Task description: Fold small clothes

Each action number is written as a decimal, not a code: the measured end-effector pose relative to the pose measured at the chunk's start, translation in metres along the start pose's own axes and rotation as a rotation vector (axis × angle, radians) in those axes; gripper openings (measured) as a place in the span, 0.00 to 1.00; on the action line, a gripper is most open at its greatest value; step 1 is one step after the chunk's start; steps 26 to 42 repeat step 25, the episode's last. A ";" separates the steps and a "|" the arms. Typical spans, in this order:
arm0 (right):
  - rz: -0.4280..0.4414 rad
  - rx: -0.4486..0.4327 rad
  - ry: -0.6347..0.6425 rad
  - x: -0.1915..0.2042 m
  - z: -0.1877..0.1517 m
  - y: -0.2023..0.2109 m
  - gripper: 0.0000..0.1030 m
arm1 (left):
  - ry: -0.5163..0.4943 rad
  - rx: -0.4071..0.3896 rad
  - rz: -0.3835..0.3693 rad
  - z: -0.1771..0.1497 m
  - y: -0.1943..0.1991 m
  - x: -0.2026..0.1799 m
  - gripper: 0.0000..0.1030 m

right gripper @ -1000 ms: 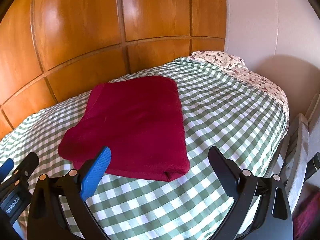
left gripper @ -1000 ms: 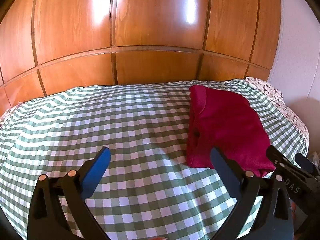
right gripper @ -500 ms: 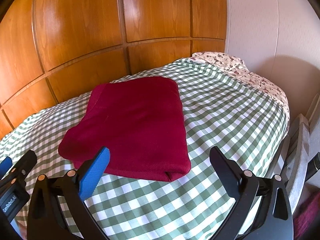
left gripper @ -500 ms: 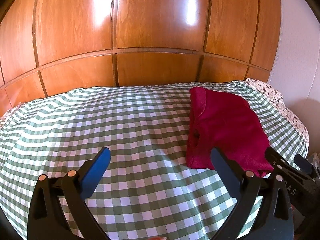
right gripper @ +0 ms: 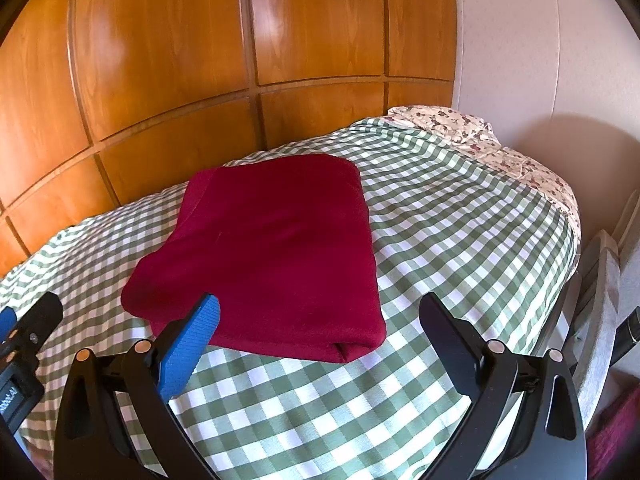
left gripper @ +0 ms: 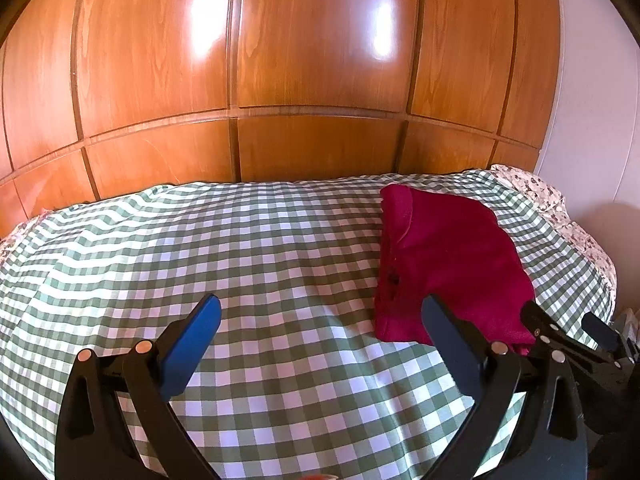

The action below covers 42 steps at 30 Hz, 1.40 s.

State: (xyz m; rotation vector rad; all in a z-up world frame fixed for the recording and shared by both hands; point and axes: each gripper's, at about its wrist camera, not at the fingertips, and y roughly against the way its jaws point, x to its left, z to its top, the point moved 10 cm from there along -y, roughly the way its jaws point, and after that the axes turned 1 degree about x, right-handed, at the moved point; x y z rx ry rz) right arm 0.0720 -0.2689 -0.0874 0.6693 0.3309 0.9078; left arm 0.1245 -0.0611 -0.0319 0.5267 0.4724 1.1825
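Observation:
A dark red garment (right gripper: 272, 256) lies folded into a flat rectangle on the green-and-white checked bedspread (right gripper: 448, 216). It also shows in the left wrist view (left gripper: 448, 260), on the right side of the bed. My left gripper (left gripper: 320, 312) is open and empty above the bedspread (left gripper: 200, 248), left of the garment. My right gripper (right gripper: 320, 312) is open and empty just in front of the garment's near edge. Neither gripper touches the cloth.
A wood-panelled wall (left gripper: 312, 80) stands behind the bed. A floral sheet (right gripper: 480, 136) shows at the bed's far right corner by a white wall (right gripper: 540, 60). A grey chair (right gripper: 600, 300) stands right of the bed. The other gripper's body (left gripper: 576, 340) shows at right.
Both grippers have pulled back and risen slightly from the bed, still open. The folded garment has not moved.

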 end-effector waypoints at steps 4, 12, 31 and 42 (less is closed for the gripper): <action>0.005 0.005 0.002 0.001 -0.001 -0.001 0.96 | 0.002 -0.003 0.004 0.002 0.002 0.000 0.97; 0.020 0.020 0.008 0.000 -0.003 -0.008 0.96 | -0.003 -0.027 0.004 0.006 0.006 0.000 0.97; -0.053 0.048 -0.161 -0.096 0.061 -0.067 0.96 | 0.042 0.081 0.044 -0.013 -0.026 0.018 0.97; -0.053 0.048 -0.161 -0.096 0.061 -0.067 0.96 | 0.042 0.081 0.044 -0.013 -0.026 0.018 0.97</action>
